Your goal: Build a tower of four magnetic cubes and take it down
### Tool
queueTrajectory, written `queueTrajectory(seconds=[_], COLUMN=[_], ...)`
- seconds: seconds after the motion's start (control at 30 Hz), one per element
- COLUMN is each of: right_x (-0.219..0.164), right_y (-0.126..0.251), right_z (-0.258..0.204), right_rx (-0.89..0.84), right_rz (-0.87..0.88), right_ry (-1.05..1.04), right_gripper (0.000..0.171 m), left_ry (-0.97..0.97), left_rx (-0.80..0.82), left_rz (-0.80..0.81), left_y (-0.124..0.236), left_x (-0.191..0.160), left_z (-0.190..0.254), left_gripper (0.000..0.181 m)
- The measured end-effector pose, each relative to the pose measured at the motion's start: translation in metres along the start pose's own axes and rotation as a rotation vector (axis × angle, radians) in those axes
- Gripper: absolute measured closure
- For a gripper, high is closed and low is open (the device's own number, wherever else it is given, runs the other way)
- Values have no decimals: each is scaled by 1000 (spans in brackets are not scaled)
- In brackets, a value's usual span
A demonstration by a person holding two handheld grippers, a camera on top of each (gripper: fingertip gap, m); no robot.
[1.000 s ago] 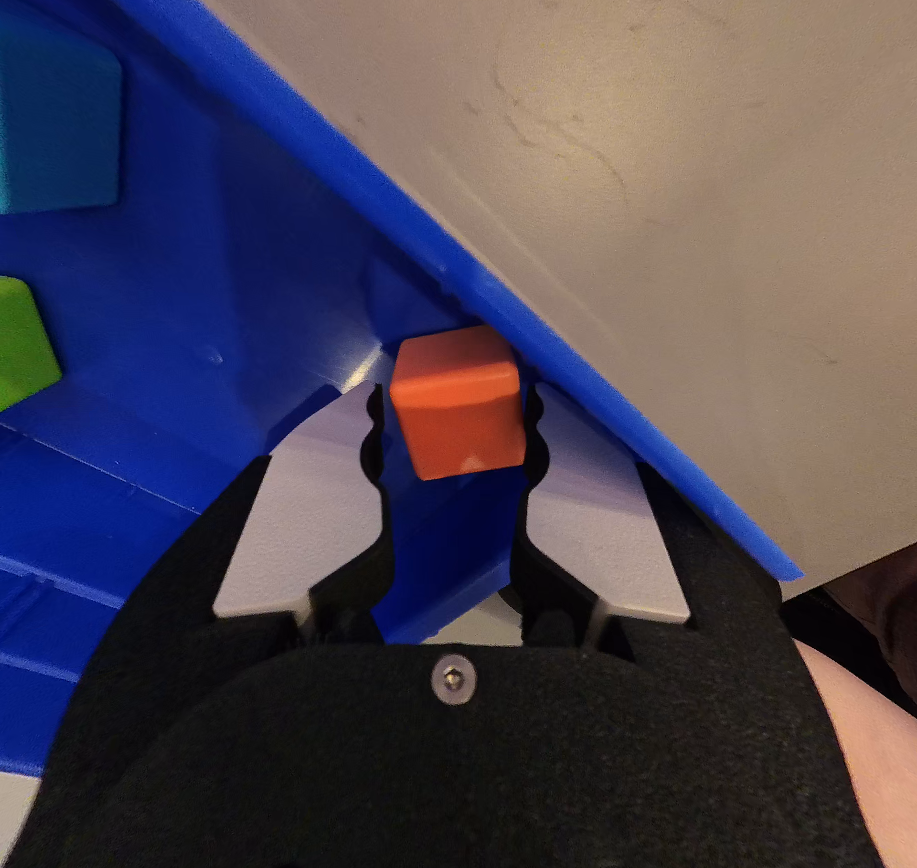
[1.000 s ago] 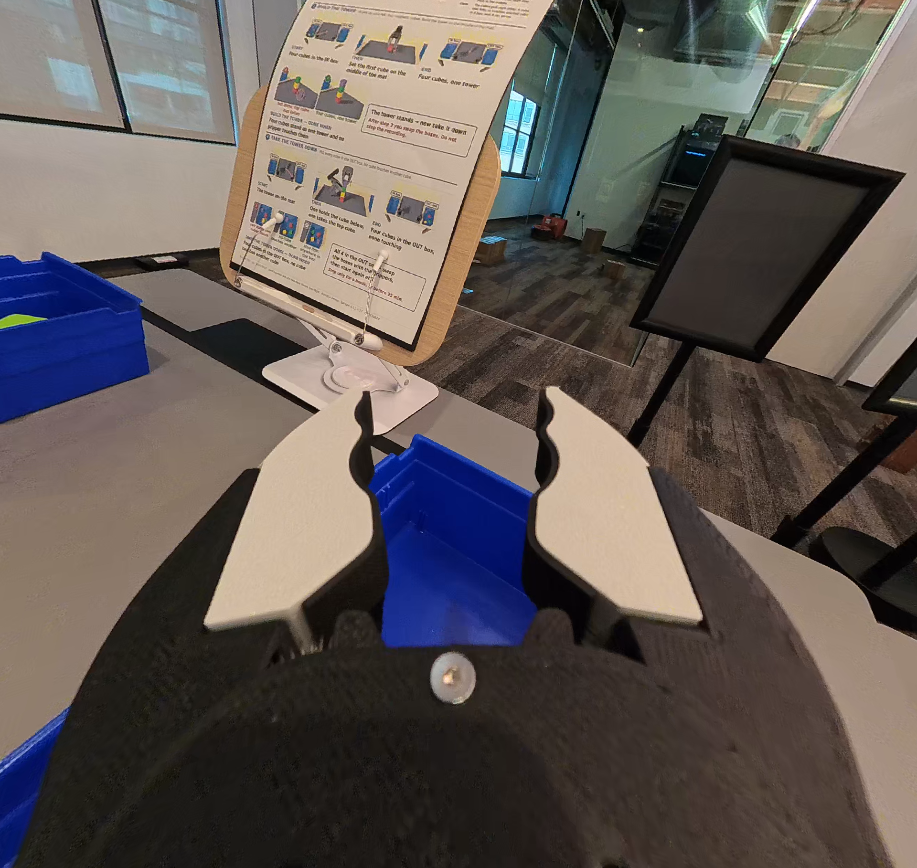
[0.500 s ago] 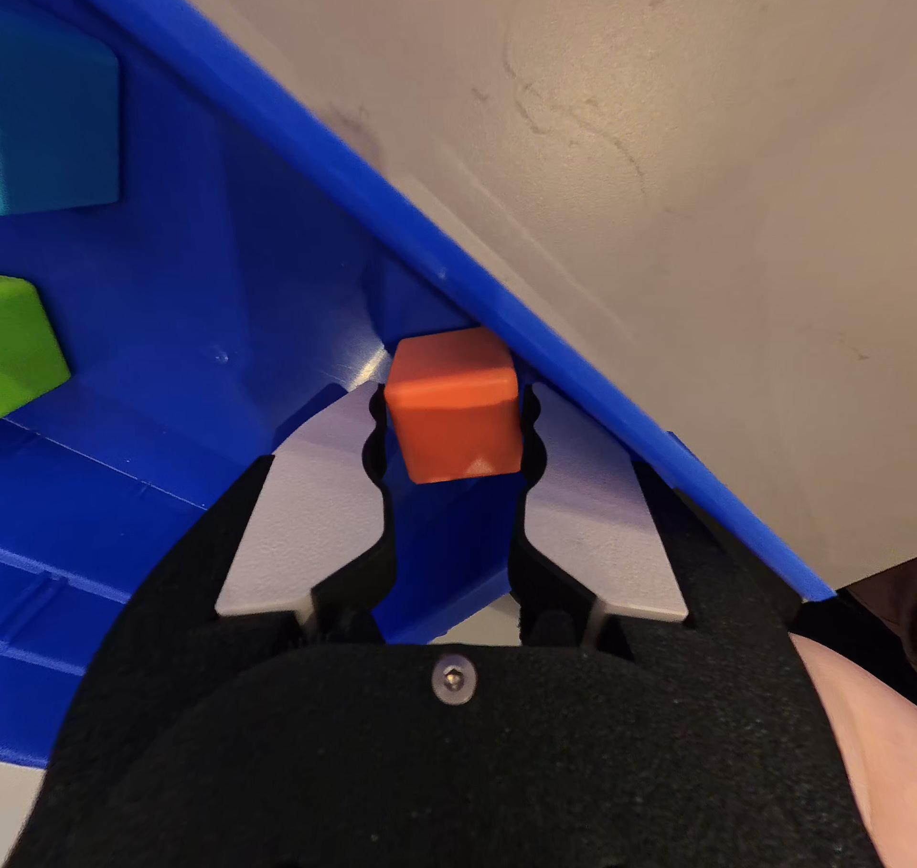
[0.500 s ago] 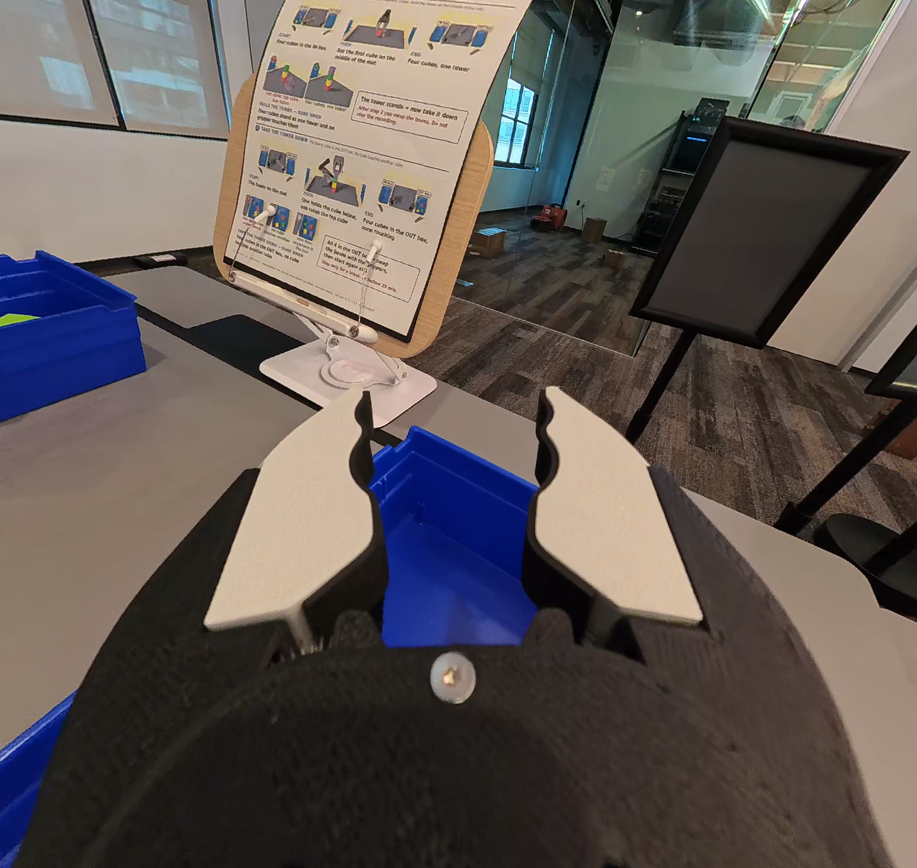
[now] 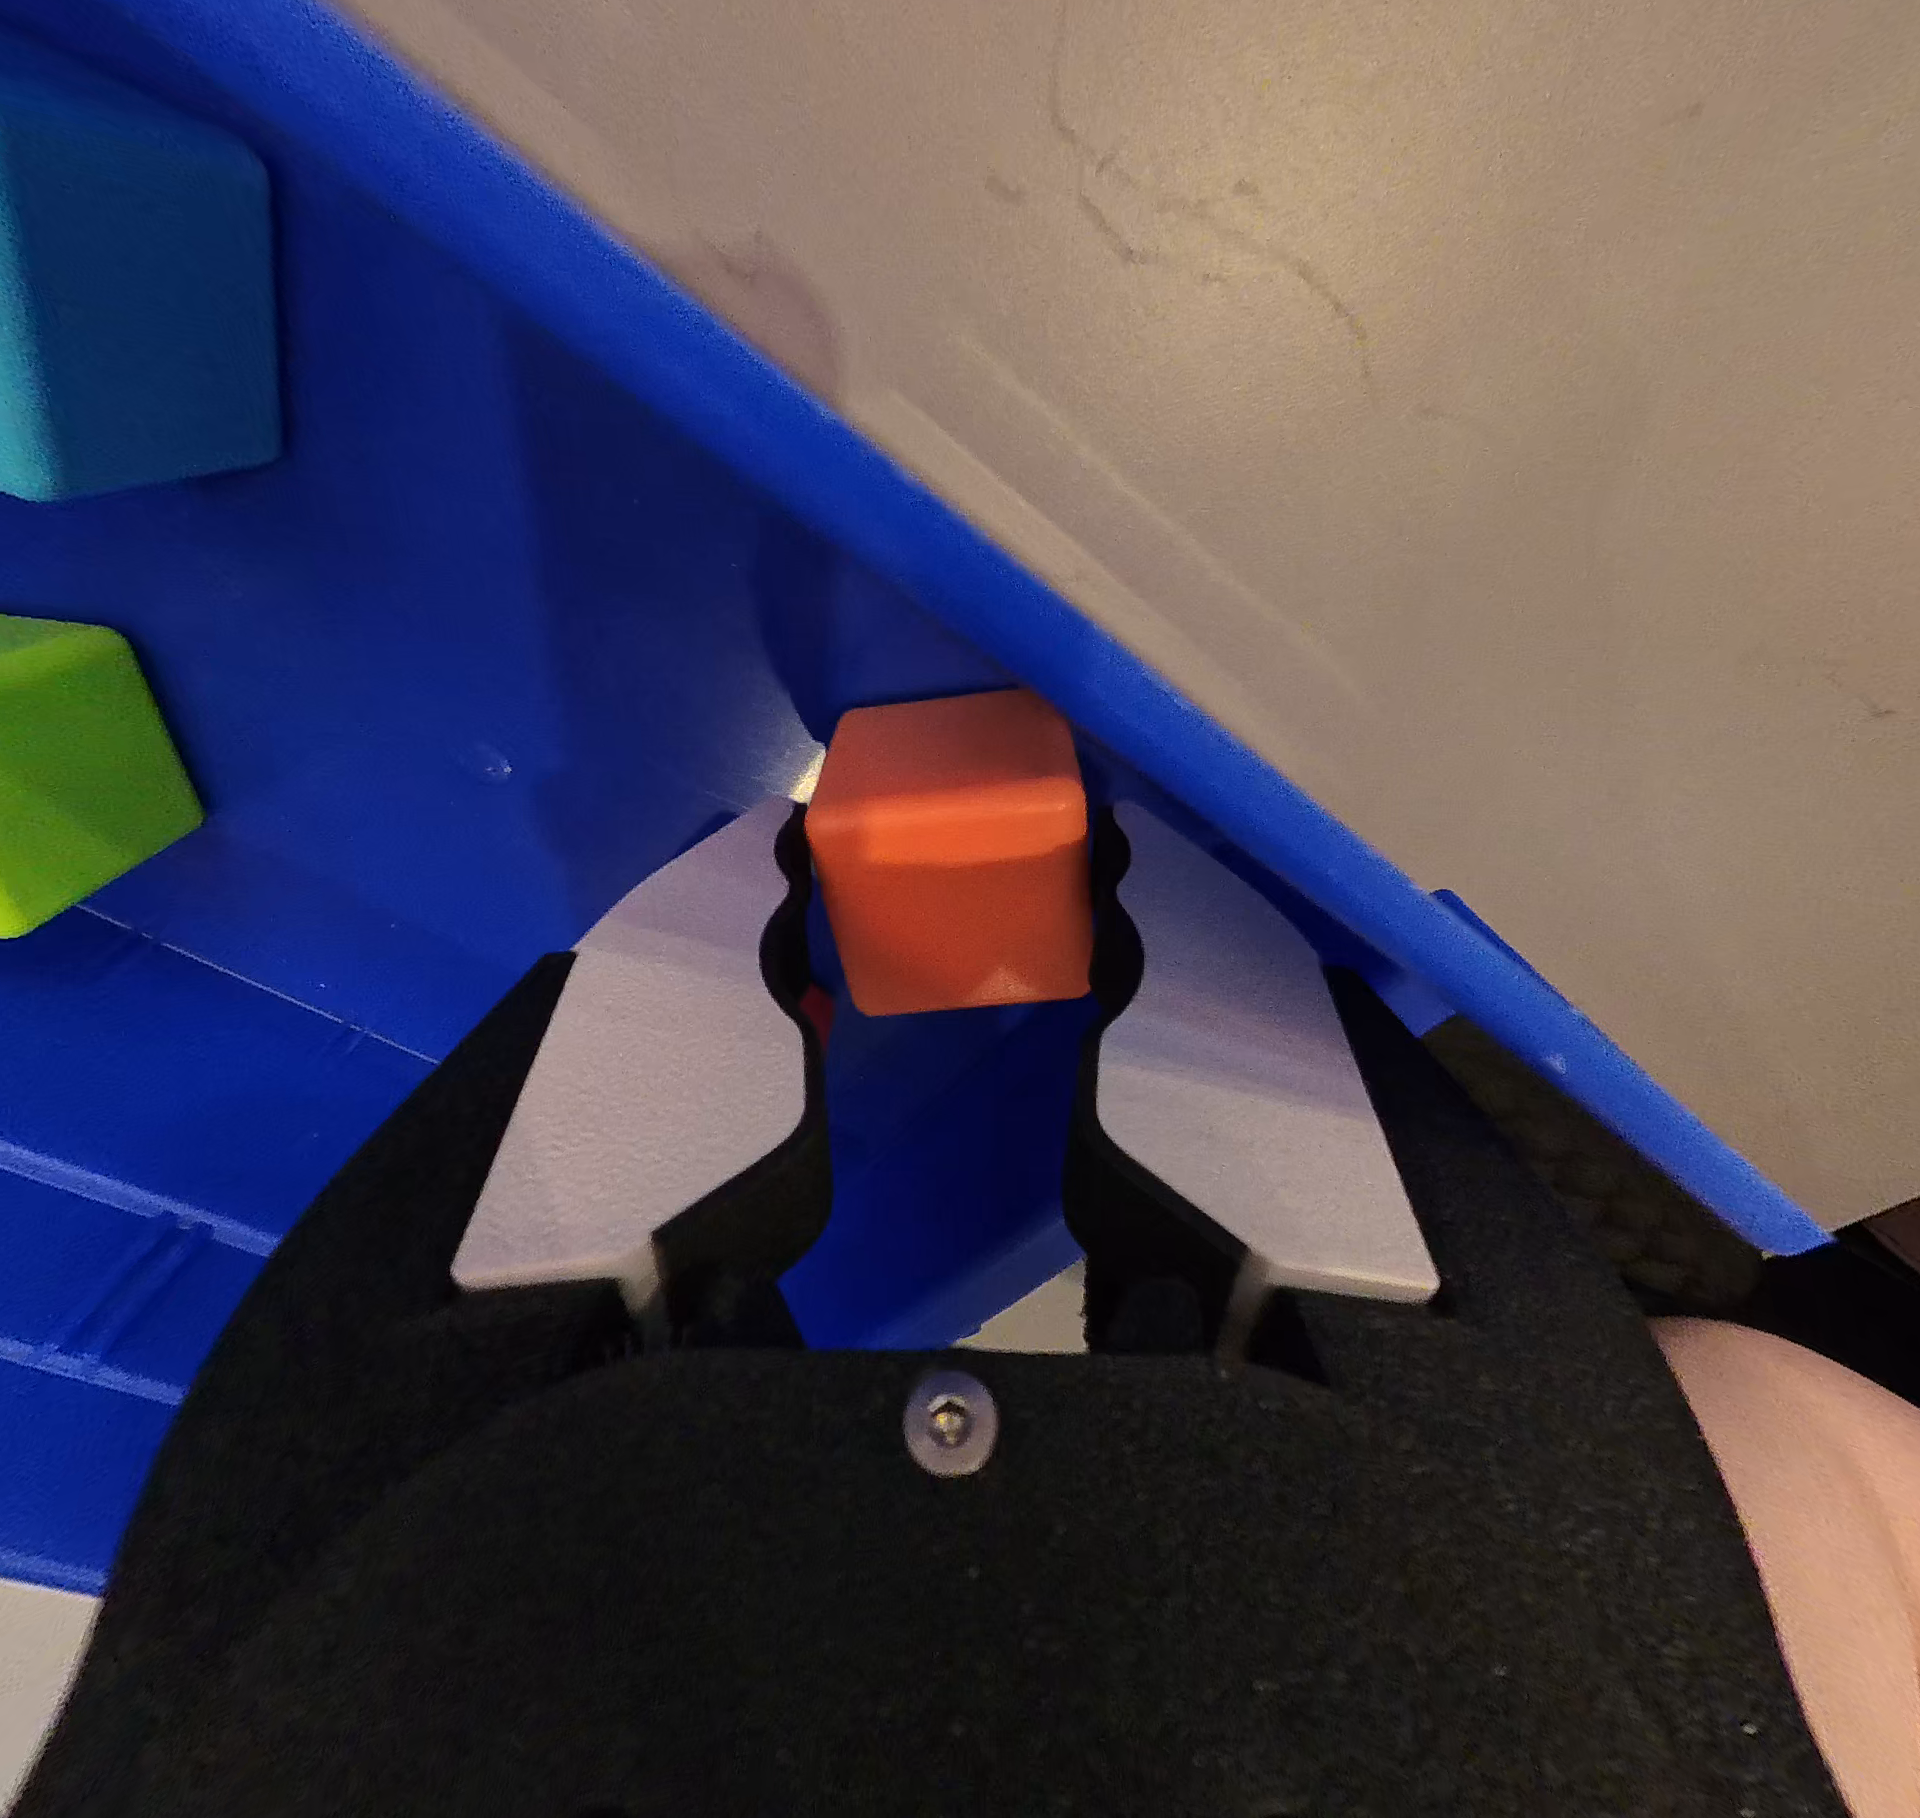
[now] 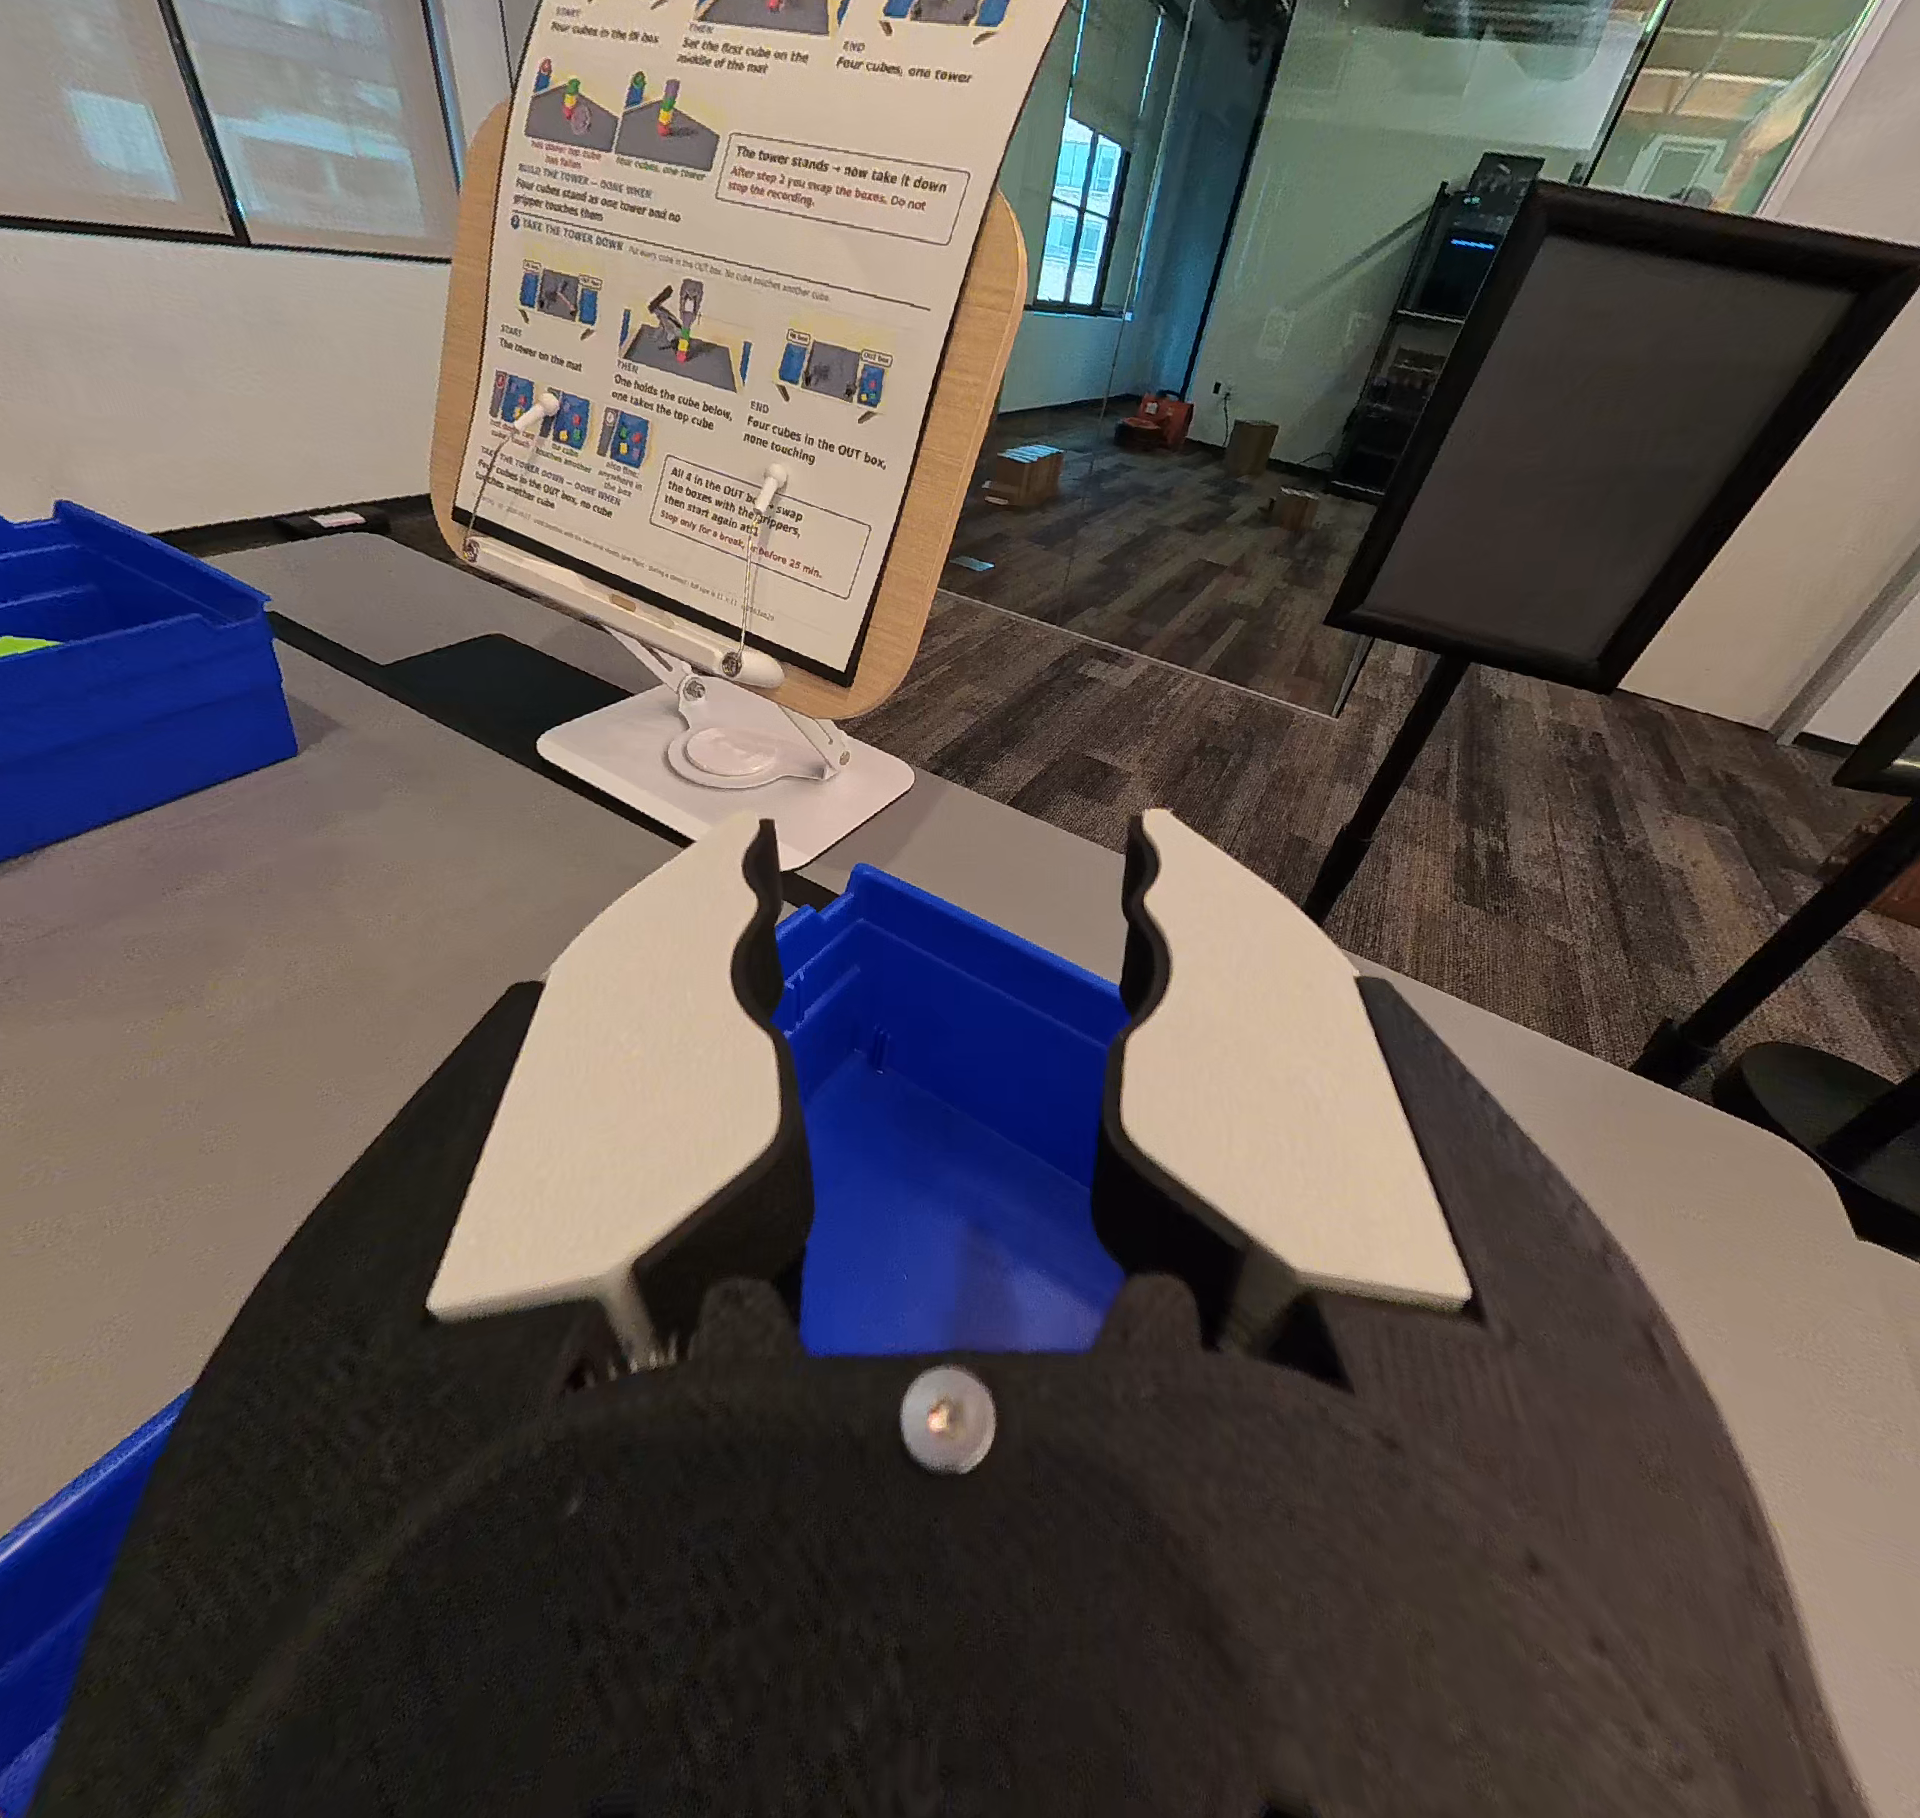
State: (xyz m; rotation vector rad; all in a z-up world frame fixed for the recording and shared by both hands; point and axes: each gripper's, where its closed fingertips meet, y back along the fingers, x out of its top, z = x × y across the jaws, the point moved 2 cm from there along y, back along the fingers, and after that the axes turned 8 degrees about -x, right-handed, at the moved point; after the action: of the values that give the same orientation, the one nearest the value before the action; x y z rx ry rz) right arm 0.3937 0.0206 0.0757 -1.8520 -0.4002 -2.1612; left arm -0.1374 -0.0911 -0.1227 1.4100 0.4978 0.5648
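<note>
Orange cube (image 5: pixel 951 859) sits between my left gripper (image 5: pixel 948 885) fingers, which have closed onto its sides since a second ago, so I judge the first pick is secured. It lies in the corner of the blue bin (image 5: pixel 468 542), against the wall, with the green cube (image 5: pixel 73 781) and teal cube (image 5: pixel 125 314) farther in. My left gripper points steeply down into the bin. My right gripper (image 6: pixel 948 937) hovers level, spread wide and empty, over a second blue bin (image 6: pixel 935 1093), the instruction stand (image 6: pixel 727 314) beyond.

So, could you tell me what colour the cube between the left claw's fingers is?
Orange cube; left wrist view.
</note>
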Motion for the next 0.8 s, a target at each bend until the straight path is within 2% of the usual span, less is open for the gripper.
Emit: queueTrajectory(seconds=[0.27, 0.47, 0.63, 0.8], right_x=[-1, -3, -2, 1], right_y=[3, 5, 8, 7], right_z=[5, 10, 15, 7], right_rx=[-8, -14, -34, 7], right_rz=[3, 9, 17, 32], right_ry=[-17, -41, -33, -51], right_gripper=[107, 107, 107, 107], left_ry=[-1, -26, 37, -12], left_rx=[0, 4, 129, 334], left_rz=[3, 78, 176, 419], left_y=[2, 18, 66, 136], left_x=[-4, -3, -18, -20], left_z=[-5, -4, -4, 22], left_gripper=[130, 130, 130, 130])
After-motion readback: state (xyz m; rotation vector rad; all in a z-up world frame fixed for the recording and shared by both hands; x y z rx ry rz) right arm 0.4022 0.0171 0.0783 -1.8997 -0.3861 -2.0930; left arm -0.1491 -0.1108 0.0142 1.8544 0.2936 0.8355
